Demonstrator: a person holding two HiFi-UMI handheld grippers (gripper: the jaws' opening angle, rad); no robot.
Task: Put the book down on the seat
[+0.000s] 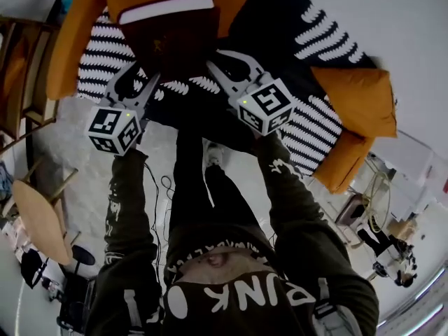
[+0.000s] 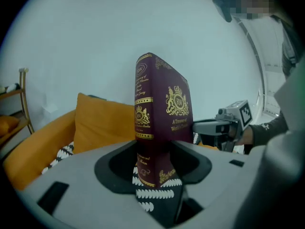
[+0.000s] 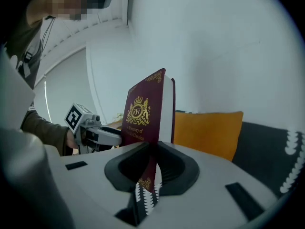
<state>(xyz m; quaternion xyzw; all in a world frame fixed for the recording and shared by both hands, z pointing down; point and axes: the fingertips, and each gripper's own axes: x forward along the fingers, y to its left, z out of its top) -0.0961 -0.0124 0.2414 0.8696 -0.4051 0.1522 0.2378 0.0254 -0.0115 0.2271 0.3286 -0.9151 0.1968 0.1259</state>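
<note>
A thick maroon book with gold print and white page edges hangs above the sofa seat, which has a black cover with white leaf marks. My left gripper is shut on the book's left lower edge and my right gripper on its right lower edge. In the left gripper view the book stands upright between the jaws of the left gripper, spine toward the camera, with the right gripper beyond. In the right gripper view the book rises from the right gripper, the left gripper behind it.
Orange cushions lie on the sofa at the right, and an orange arm or backrest runs along the left. A wooden shelf and a round wooden table stand on the left. The person's legs stand close to the sofa's front.
</note>
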